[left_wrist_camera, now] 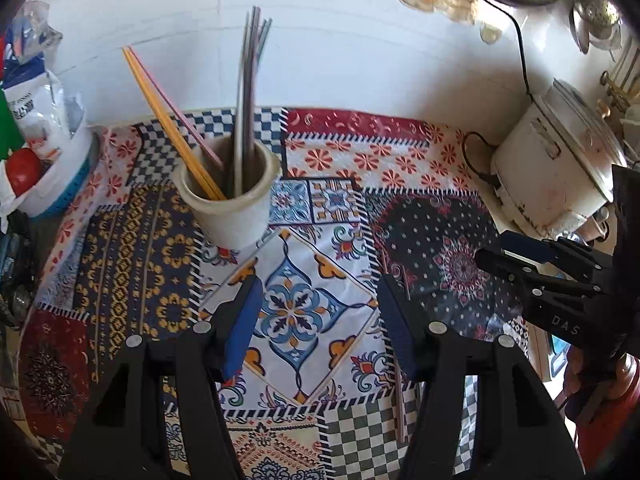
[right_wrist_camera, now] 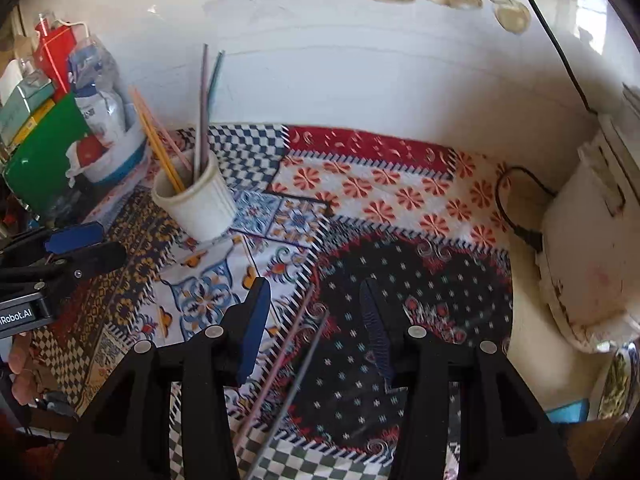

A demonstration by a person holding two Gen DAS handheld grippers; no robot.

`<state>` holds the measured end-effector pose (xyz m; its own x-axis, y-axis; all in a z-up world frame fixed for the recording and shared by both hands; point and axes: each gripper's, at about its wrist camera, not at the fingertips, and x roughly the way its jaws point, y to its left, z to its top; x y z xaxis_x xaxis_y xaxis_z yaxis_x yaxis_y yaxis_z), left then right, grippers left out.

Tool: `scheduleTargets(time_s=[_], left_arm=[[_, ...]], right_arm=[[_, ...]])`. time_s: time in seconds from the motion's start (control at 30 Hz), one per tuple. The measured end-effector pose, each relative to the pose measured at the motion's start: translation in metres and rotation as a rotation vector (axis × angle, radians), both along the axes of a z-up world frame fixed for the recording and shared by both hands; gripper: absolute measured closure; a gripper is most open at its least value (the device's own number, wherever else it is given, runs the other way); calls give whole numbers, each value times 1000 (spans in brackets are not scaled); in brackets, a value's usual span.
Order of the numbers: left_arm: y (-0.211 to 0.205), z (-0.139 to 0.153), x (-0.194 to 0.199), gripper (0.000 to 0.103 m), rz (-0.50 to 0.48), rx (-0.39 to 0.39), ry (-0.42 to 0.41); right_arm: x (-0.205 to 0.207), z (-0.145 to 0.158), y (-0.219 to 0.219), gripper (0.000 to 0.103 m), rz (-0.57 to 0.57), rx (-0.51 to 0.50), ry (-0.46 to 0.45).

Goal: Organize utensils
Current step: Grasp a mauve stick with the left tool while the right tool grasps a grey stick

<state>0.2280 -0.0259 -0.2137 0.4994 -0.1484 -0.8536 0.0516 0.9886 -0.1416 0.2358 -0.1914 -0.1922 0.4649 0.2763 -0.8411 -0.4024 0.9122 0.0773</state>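
2 loose chopsticks (right_wrist_camera: 288, 356) lie flat on the tabletop (right_wrist_camera: 400, 200): thin, stiff, light and slippery, best pinched mid-length. Right gripper (right_wrist_camera: 316, 336) hangs above them with jaws apart, empty; left gripper (left_wrist_camera: 316, 320) likewise open, near the cup (left_wrist_camera: 228, 196).

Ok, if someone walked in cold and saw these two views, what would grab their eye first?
Probably the loud patchwork tablecloth covering the table, all checks, flowers and medallions. Next, the white cup near the back left, bristling with orange, pink and grey chopsticks. Then two loose chopsticks lying on the cloth below the open right gripper, and the worn white rice cooker at the right edge.
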Motion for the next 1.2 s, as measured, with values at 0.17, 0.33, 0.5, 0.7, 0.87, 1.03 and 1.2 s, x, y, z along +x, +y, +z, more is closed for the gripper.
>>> scheduleTargets(time_s=[0.17,0.33,0.5,0.7,0.87,1.03,1.2], left_arm=[[-35,-45,2,44,-93,-18,113],[-61,-85,5,47,-141,-3,206],[-78,-111,8,72,-176,-3,252],[-95,-120,10,93,-219,-3,266],[-98,-121,16,98,-215,5,262],[-87,-122,15,99,-209,35,266],[-51,-120,0,99,-166,45,279]], right_arm=[[-14,-30,-28,60,-85,-23,74],[-26,-56,-45,60,-138,-20,138],[-37,-72,-60,60,-174,-7,180],[-41,-80,-68,60,-190,6,203],[-40,-85,-67,60,-190,14,212],[-37,-88,-60,60,-173,22,222],[-33,-92,-46,60,-139,28,232]])
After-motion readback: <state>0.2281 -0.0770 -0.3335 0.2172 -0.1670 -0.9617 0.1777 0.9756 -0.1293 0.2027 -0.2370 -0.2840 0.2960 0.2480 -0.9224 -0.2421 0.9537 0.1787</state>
